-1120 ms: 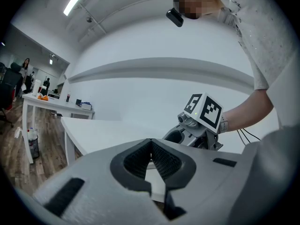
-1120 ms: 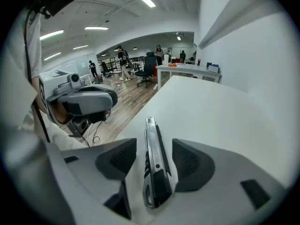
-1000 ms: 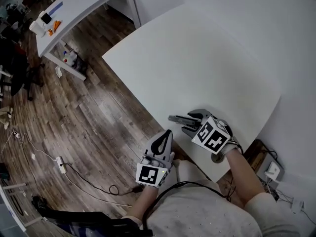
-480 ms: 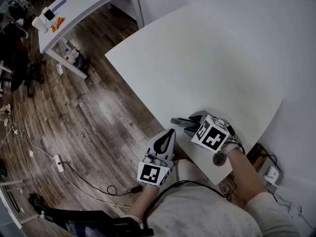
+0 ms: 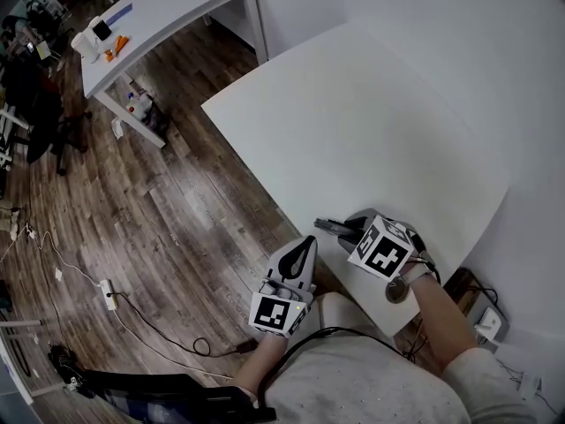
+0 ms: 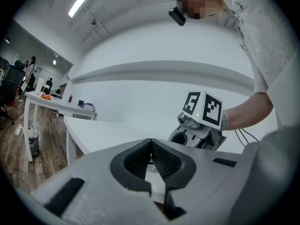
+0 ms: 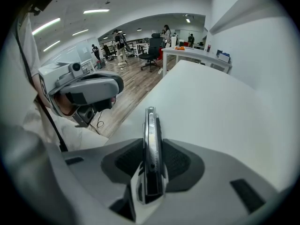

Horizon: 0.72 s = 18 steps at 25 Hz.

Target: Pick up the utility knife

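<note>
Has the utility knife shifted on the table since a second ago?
No. The utility knife stays by the table's near edge, same spot; the right gripper's jaws have just been closing onto it.

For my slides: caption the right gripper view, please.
Right hand-held gripper, jaws just closed onto the utility knife, over the white table.

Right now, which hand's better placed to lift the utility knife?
Right. The right tool has just been closing and grips the utility knife. The left tool is shut, empty, beside the table.
</note>
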Motion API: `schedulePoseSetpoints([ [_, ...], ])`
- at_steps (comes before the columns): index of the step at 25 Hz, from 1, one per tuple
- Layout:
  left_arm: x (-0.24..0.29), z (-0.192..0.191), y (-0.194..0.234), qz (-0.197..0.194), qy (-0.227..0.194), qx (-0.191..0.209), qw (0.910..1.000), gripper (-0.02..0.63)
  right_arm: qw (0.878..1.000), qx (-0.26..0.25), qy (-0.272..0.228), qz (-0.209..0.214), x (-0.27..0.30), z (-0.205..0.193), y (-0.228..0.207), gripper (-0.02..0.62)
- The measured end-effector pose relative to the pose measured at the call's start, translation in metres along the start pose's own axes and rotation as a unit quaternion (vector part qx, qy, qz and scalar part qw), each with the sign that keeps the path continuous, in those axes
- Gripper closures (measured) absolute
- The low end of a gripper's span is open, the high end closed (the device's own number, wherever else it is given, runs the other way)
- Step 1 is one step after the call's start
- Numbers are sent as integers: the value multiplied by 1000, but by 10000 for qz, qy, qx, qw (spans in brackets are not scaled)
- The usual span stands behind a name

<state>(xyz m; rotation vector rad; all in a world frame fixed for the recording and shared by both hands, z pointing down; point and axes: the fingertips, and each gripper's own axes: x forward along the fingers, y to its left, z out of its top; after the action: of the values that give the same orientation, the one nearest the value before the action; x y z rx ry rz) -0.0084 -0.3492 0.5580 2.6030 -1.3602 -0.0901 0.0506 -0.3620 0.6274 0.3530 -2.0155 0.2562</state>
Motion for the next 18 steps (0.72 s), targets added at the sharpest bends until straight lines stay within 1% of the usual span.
schedulePoseSetpoints([
  [3, -3, 6, 1, 24, 12, 19, 10000, 598, 9998, 144, -112, -63, -6, 3, -1, 465],
  [8, -4, 15, -1, -72, -12, 56, 10000, 598, 9989, 314, -332, -95, -18, 13, 1, 465],
  [14, -2, 43, -9, -159, -105, 117, 9997, 598, 9970, 566, -502, -175, -49, 21, 3, 465],
  [18, 0, 70, -14, -242, -191, 168, 9994, 598, 9942, 744, -724, -279, -80, 37, 3, 465],
])
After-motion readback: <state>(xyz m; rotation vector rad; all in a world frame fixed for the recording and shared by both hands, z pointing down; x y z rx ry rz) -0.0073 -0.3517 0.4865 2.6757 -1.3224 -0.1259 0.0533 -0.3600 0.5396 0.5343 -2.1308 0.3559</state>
